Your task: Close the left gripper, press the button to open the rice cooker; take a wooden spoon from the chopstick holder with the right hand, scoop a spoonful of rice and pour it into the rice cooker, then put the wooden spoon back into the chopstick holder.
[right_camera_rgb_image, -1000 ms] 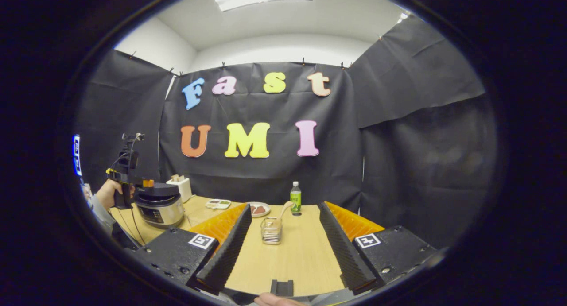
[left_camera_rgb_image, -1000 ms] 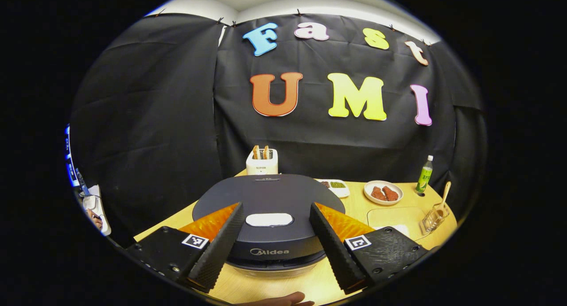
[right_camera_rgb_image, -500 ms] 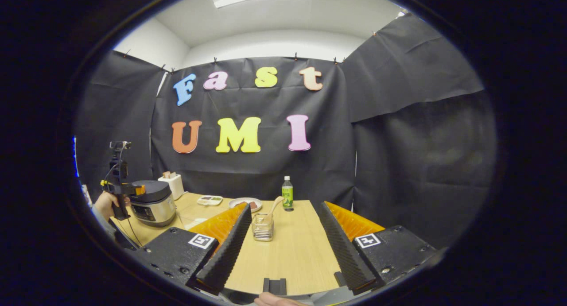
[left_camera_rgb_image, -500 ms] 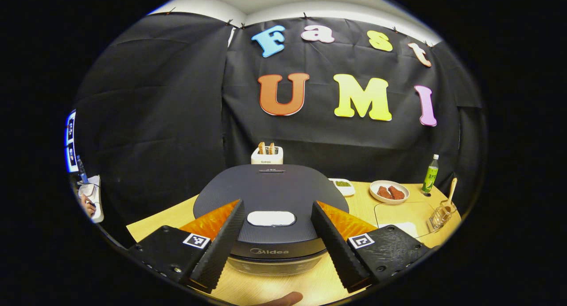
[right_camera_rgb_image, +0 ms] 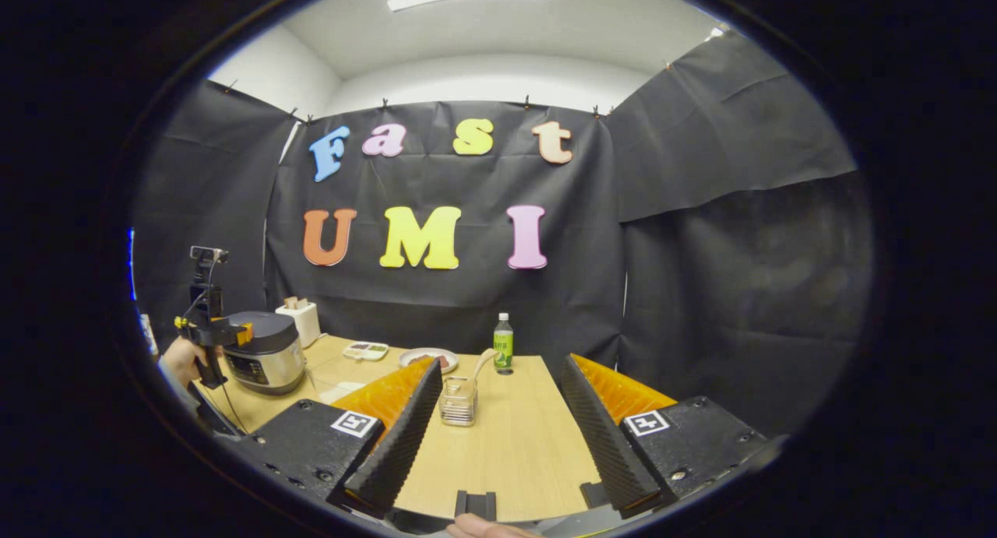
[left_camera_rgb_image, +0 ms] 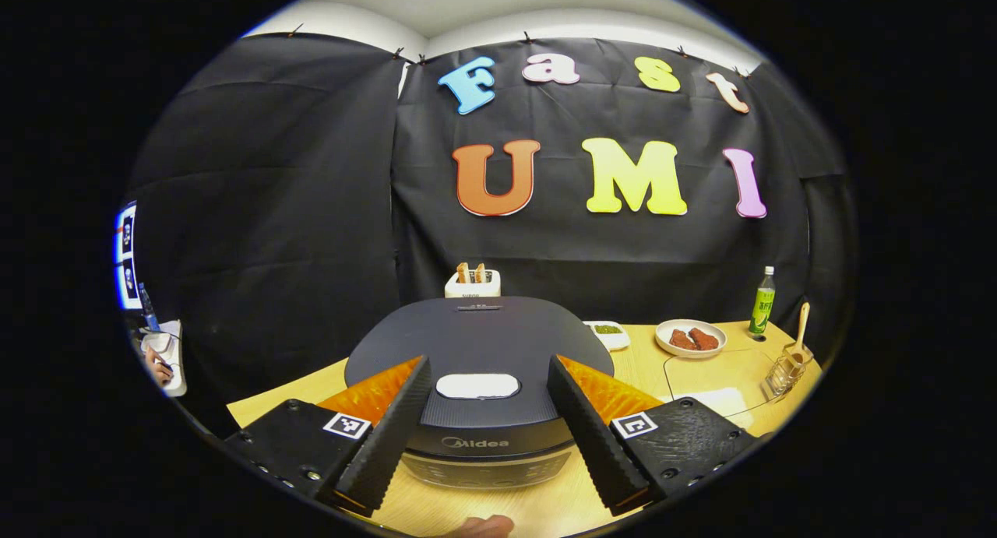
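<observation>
At nine o'clock in the right gripper view, a person's hand (right_camera_rgb_image: 181,360) holds the left gripper (right_camera_rgb_image: 222,334) against the front of the dark round rice cooker with a brushed-metal body (right_camera_rgb_image: 265,353); lid down. From the left gripper's own view, its fingers stand spread wide, empty, one to either side of the pale oval release button (left_camera_rgb_image: 477,386) on the cooker lid, touching nothing.

Judgement: first step not yet done. The fingers must come together before pressing. The button looks rigid and springy; a firm, square push at its centre should serve. The cooker looks heavy enough not to slide on the pale wooden counter (right_camera_rgb_image: 514,444).

At twelve o'clock in the left gripper view, behind the cooker, a white toaster with two bread slices (left_camera_rgb_image: 472,283).

At two o'clock, a small white tray of green food (left_camera_rgb_image: 610,332), a white plate with reddish-brown pieces (left_camera_rgb_image: 690,338), a green plastic bottle (left_camera_rgb_image: 762,300).

At three o'clock, the clear glass chopstick holder (left_camera_rgb_image: 787,367) with the light wooden spoon (left_camera_rgb_image: 801,326) standing tilted in it, handle up. The right gripper view shows the same holder just ahead between that gripper's fingers, which are spread wide and empty, well short of it.

Judgement on handling: spoon light, stiff, not fragile; take it high on the handle, clear of the rim. Glass holder is light and may tip if the spoon drags sideways. Rice supply: cannot tell where.
</observation>
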